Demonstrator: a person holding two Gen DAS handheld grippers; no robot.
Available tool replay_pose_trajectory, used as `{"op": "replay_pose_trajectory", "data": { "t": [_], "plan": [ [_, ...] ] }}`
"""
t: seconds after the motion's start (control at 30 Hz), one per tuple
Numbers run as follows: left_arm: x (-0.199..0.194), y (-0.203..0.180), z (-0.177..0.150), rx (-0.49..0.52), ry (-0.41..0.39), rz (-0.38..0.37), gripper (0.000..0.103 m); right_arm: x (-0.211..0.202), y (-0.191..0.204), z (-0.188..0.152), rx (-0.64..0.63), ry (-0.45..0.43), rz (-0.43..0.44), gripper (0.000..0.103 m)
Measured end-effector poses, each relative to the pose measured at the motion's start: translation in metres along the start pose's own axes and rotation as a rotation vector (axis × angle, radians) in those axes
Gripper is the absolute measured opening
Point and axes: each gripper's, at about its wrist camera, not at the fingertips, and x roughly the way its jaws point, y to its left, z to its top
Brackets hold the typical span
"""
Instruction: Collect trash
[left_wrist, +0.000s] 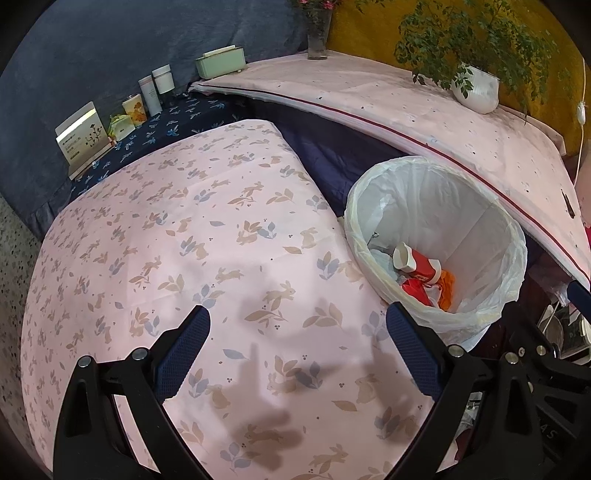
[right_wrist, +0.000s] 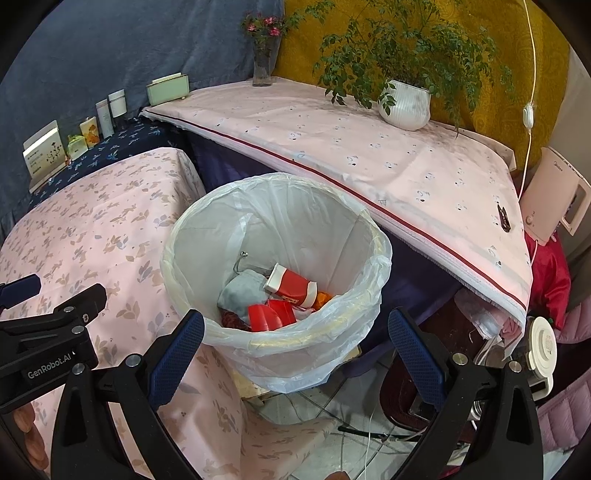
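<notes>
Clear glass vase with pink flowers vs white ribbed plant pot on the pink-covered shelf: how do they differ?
The clear glass vase is tall, narrow and see-through; the white ribbed plant pot is squat, rounded and opaque. The vase holds a few thin stems with pink flowers; the pot holds a wide, bushy green plant. The vase stands at the back corner, by the blue backdrop; the pot stands further along, before the yellow one. Both stand upright on the pink-covered shelf.

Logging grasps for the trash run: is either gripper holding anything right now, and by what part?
Nothing is held. The left gripper is open over the pink cloth; the right gripper is open above the trash bin.
</notes>
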Motion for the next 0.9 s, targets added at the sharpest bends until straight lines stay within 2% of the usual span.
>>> {"op": "replay_pose_trajectory", "data": {
  "t": [0.9],
  "plan": [
    [0.0006,-0.0022,-0.0011,0.002,0.002,-0.008,0.092,-0.0001,0.0000,0.0004,0.001,0.000,0.000,0.096]
  ]
}}
